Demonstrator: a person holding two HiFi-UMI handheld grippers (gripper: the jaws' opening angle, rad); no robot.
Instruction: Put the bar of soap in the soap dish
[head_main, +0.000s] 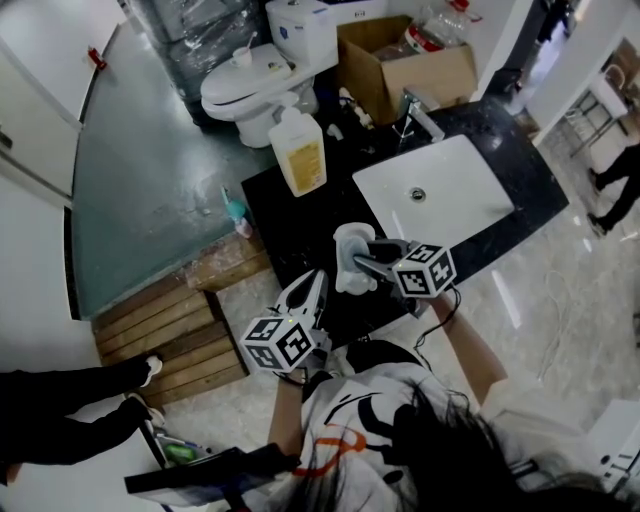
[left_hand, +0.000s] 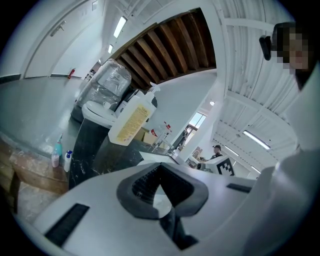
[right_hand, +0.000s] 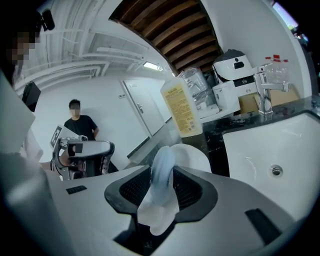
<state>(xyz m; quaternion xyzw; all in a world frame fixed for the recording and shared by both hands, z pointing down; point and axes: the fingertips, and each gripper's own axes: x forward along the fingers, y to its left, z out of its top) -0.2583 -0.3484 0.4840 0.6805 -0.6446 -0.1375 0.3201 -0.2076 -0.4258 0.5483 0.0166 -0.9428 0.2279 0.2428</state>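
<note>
A black, white-veined worktop (head_main: 300, 225) carries everything. A white basin (head_main: 450, 195) is sunk into its right half, and a chrome tap (head_main: 420, 115) stands at the back edge behind it. A large white jug (head_main: 299, 152) with a yellow label stands upright at the back-left corner. Near the front edge, left of the basin, is a white soap dish (head_main: 348, 245), apparently resting on the stone.
</note>
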